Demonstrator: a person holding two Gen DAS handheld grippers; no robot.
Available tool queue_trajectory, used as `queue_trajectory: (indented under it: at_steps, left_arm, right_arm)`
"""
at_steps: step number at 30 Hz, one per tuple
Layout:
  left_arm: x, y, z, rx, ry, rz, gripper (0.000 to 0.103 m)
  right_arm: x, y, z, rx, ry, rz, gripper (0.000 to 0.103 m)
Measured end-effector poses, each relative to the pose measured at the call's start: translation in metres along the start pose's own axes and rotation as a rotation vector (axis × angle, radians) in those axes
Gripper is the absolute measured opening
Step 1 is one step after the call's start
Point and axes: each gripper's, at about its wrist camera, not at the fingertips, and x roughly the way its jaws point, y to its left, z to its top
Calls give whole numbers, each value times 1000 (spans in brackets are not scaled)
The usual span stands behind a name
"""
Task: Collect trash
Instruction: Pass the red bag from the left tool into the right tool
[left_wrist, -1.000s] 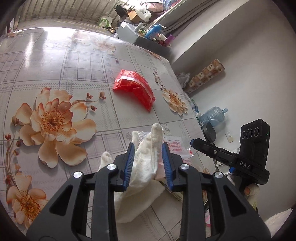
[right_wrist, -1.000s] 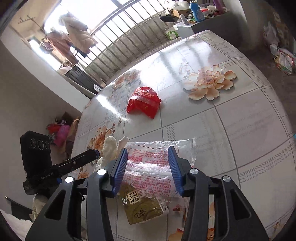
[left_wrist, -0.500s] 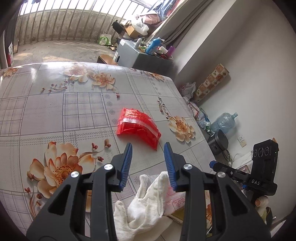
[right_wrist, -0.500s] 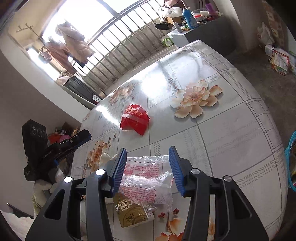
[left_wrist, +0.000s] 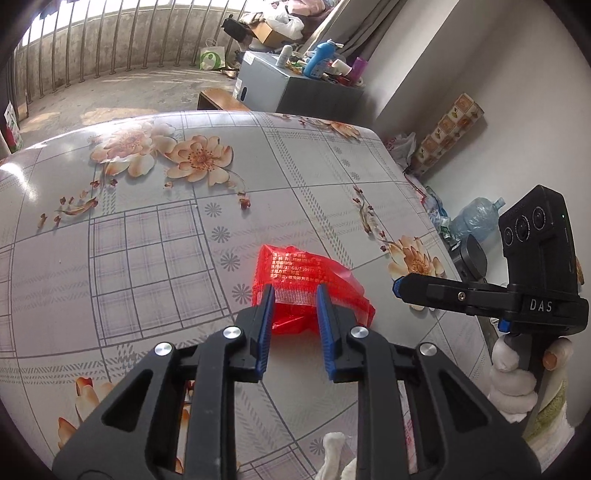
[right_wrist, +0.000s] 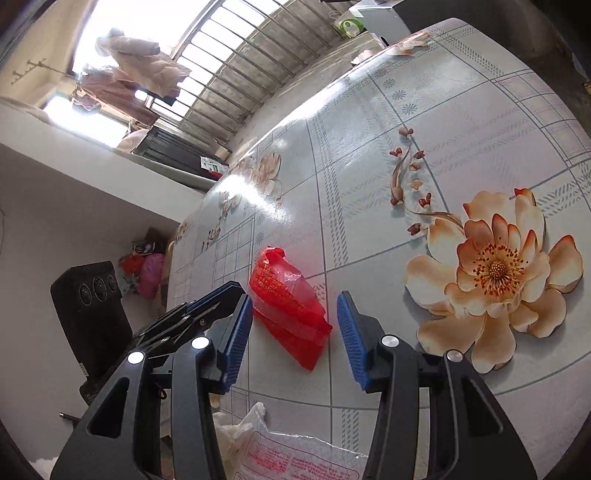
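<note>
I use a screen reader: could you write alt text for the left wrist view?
The left hand-held gripper hovers over a crumpled red plastic wrapper on a floral tablecloth, with a gap between its blue pads. The right hand-held gripper reaches in from the right edge.

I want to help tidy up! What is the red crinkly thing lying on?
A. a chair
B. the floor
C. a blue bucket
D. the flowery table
D: the red wrapper lies flat on the flowery table, just ahead of both tongs.
</note>
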Motion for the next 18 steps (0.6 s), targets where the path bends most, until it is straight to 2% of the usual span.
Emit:
queue_trajectory:
  at_steps: [3,6,11,12,15,16,18]
  left_arm:
    - [12,-1,-1,5,24,-9,14]
    - [18,-3,-2,7,32,-23,12]
    - [26,-6,-4,-4,51,-34,7]
    - [27,-7,-4,-1,50,-34,7]
    - [28,-13,-3,13,51,-40,7]
    - [28,-15,-3,16,51,-43,5]
    - [29,-19,-2,22,48,-41,4]
  right_arm:
    - [15,-8,1,27,41,2,47]
    - [21,-8,-2,32,55,53,47]
    - [25,-9,-7,22,64,75,45]
    - [25,-10,-8,16,66,69,44]
    - [26,-10,-7,5,70,62,29]
    - [25,-10,-8,3,68,57,20]
    - [22,-10,-10,2,60,69,15]
